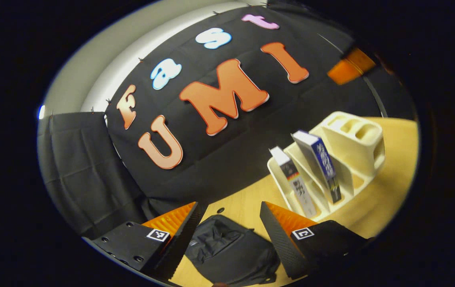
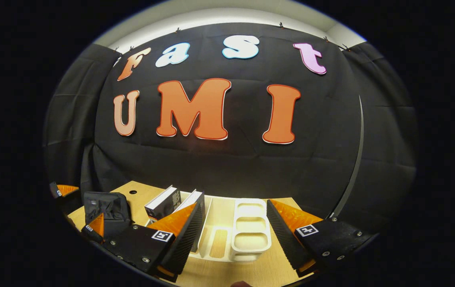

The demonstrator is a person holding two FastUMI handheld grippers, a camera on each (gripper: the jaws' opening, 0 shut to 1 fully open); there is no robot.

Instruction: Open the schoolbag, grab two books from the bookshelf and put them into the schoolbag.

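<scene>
The table (image 2: 227,275) under my tongs is pale wood, with the booth's black cloth wall (image 2: 231,167) hanging behind it and a strip of light wall above the cloth.

On the wood stands a cream plastic bookshelf (image 2: 221,223) with slanted dividers and a block of open cups at one end. Two books lean in its slots: in the left gripper view, a white-spined book (image 1: 295,181) nearer me and a blue-spined book (image 1: 319,159) just behind it. The black schoolbag (image 1: 231,251) lies flat on the table beside the shelf, looking closed.

My left gripper (image 1: 229,227) is tilted, looking down over the schoolbag, its fingers spread wide with nothing between them; the bag shows through the gap. My right gripper (image 2: 233,223) is level and faces the bookshelf, fingers also spread and empty, the shelf's cups framed between them. In the right gripper view my left gripper sits low at the left by the bag.
</scene>
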